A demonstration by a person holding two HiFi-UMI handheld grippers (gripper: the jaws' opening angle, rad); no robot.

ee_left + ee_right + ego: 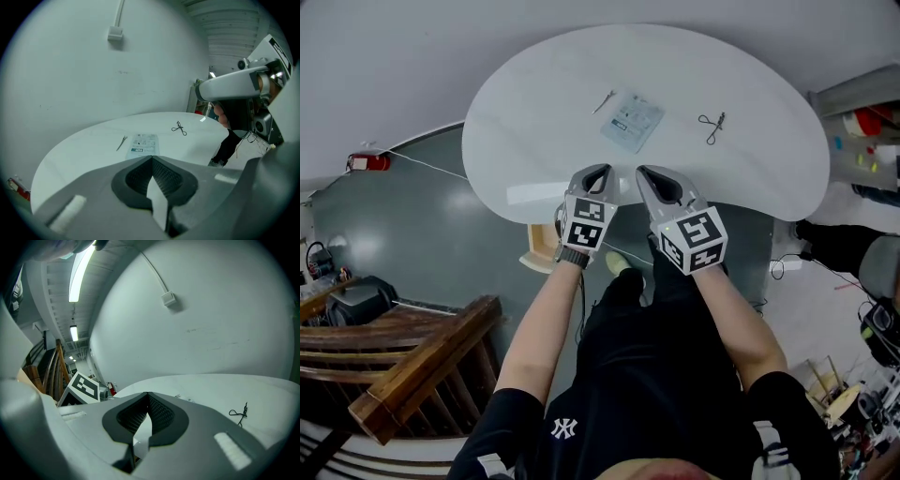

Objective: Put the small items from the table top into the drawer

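We hold the left gripper (pixel 600 172) and right gripper (pixel 647 173) side by side over the near edge of the table (pixel 516 155), jaws together, empty; packet (pixel 632 120), pin (pixel 604 101) and cord (pixel 712 126) lie well apart on the open top

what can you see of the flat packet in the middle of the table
The packet is a flat, pale rectangular pouch, seemingly clear plastic with print inside. It lies flat and skewed on the white table, between a thin metal piece and a black cord, touching only the table.
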